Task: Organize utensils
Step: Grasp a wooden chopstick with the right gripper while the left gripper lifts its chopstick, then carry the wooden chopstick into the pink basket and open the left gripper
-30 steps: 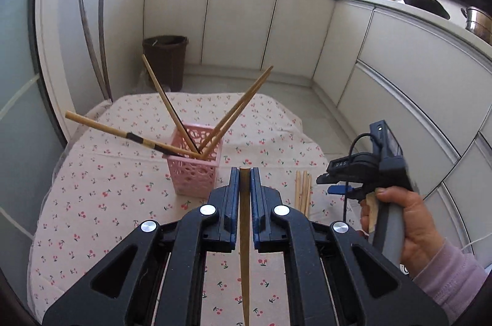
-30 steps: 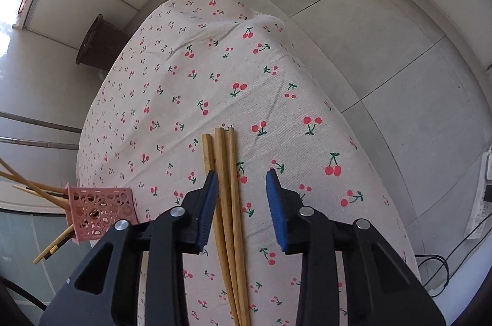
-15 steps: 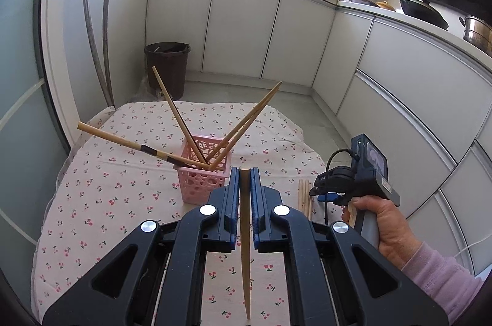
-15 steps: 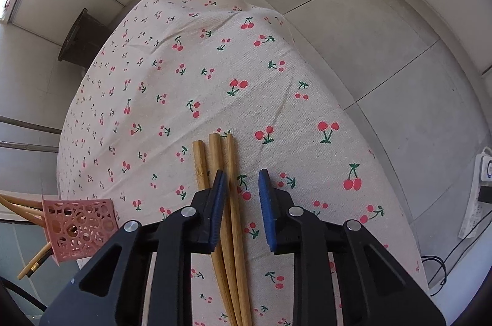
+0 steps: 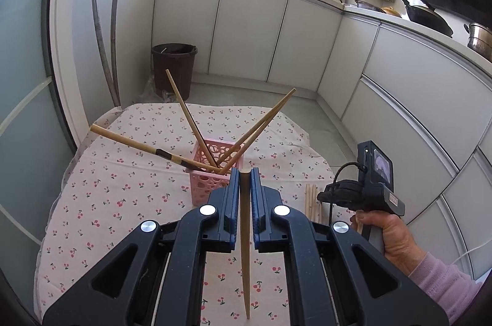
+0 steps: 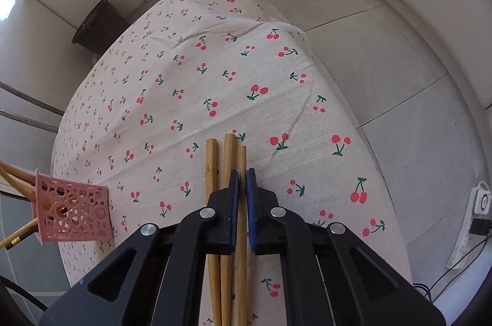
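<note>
Pretty clearly a home kitchen: white cabinets [image 5: 252,28] wrap round the corner, a wok [image 5: 427,15] and steel pot [image 5: 479,40] sit on the worktop, a brown bin [image 5: 173,64] stands on the tiled floor [image 6: 399,74], and a cherry-print cloth [image 5: 123,187] covers the desk.

Counts:
- Chopsticks in the pink basket [image 5: 205,178]: 4. One has a dark band, two lean right together, one stands steep.
- Chopsticks on the cloth [image 6: 172,74]: 3, side by side [image 6: 228,151].
- Chopsticks held up off the table: 1 [image 5: 245,233].
- Chopsticks total: 8.
- Baskets: 1.
- Grippers: 2, the left gripper [image 5: 245,172] and the right gripper [image 6: 242,175].
- Hands in view: 1 [image 5: 389,233].
- Bins on the floor: 1 [image 5: 174,64].
- Long poles against the wall: 2 [image 5: 100,28].
</note>
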